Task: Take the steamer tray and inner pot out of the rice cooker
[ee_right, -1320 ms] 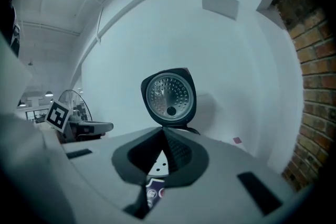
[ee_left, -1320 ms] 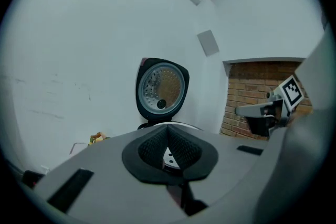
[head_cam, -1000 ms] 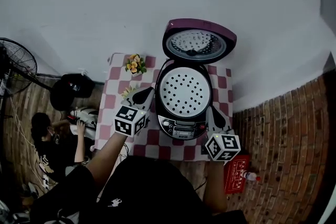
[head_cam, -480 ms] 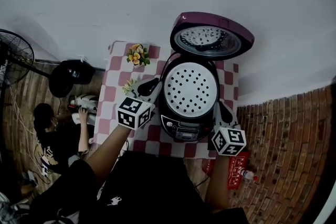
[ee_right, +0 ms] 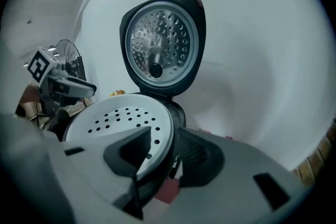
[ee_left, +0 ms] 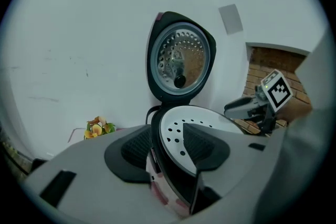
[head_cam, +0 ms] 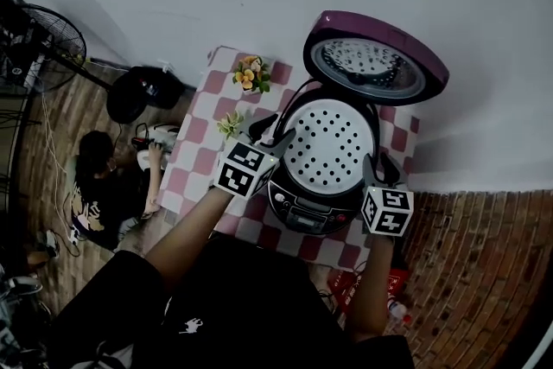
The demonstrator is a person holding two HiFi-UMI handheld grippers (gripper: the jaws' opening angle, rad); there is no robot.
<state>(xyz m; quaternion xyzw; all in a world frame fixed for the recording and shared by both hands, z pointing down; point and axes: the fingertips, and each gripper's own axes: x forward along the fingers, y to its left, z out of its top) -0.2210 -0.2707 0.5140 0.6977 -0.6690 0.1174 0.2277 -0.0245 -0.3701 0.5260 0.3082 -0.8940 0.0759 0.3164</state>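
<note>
Both sets of fingers have just been opening. The left gripper [ee_left: 168, 140] is spread wide and the right gripper [ee_right: 164, 153] is about halfway, with nothing gripped yet. The white perforated round steamer tray [head_cam: 328, 144] sits in the purple rice cooker [head_cam: 302, 212], its rim between each pair. I'd seat both sides evenly, pinch together, then lift level so it doesn't jam.

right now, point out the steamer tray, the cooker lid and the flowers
steamer tray [head_cam: 328, 147], head view, perforated middle
cooker lid [head_cam: 373, 65], head view, inner metal plate
flowers [head_cam: 251, 74], head view, orange blooms
</note>
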